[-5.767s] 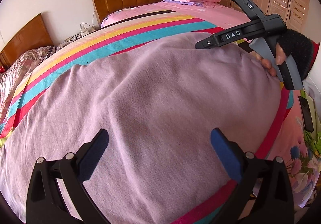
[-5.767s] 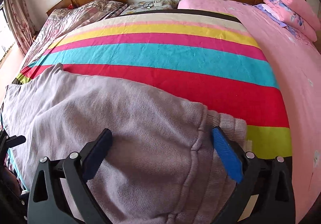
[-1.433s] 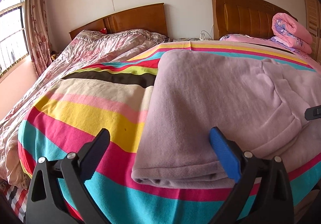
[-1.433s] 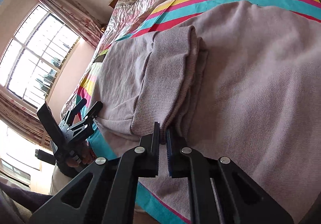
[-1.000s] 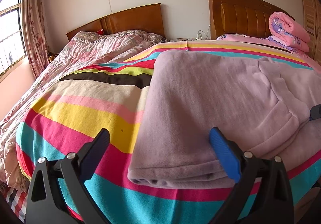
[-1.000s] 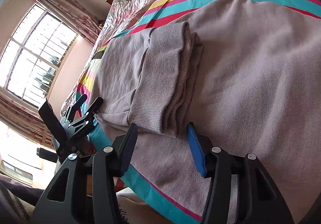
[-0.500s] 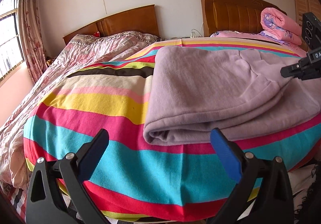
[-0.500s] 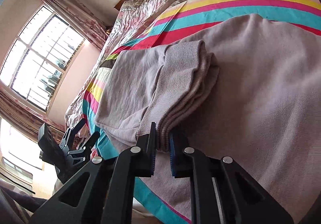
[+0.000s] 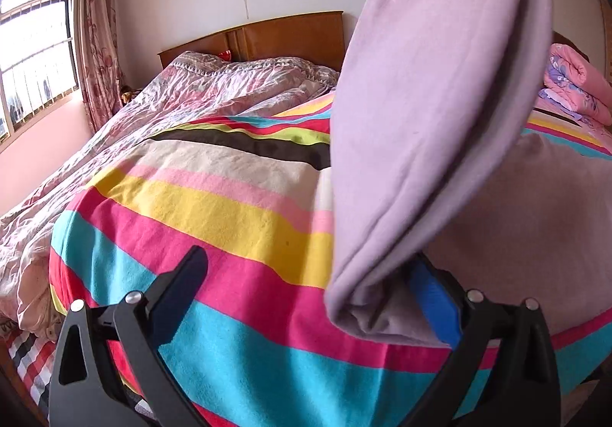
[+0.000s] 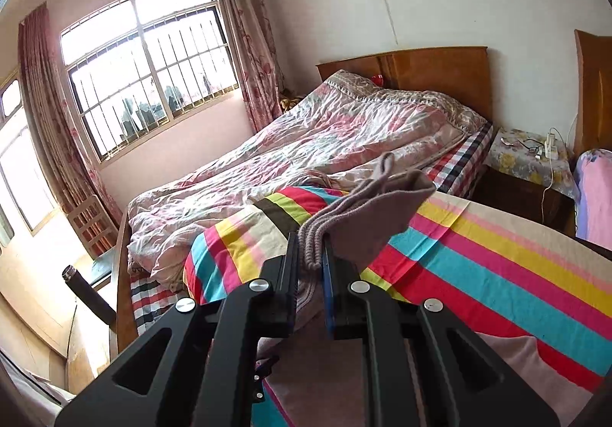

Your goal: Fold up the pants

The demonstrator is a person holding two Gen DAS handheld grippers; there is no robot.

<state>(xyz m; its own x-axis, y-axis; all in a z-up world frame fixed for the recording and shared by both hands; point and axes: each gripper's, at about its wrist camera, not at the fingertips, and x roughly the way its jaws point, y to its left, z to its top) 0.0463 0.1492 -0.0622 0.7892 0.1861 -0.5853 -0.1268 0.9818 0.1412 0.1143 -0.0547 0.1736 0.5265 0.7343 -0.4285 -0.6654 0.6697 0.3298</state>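
The lilac knit pants [image 9: 432,113] are folded and lifted; one end rises high in the left wrist view, the rest lies on the striped bed cover [image 9: 214,220]. My left gripper [image 9: 313,285] is open, its right pad beside the hanging folded edge. My right gripper [image 10: 310,262] is shut on the ribbed cuffs of the pants [image 10: 367,209] and holds them up above the striped cover [image 10: 497,255].
A second bed with a crumpled pink quilt [image 10: 306,151] stands beyond. A nightstand [image 10: 531,167] with cables sits between the headboards. A rolled pink quilt [image 9: 573,86] lies at the far right. A window [image 10: 145,75] and a chair [image 10: 91,224] are on the left.
My right gripper has lifted the ribbed cuffs high off the bed, raising that end of the pants. My left gripper has moved in close to the folded edge, still open.
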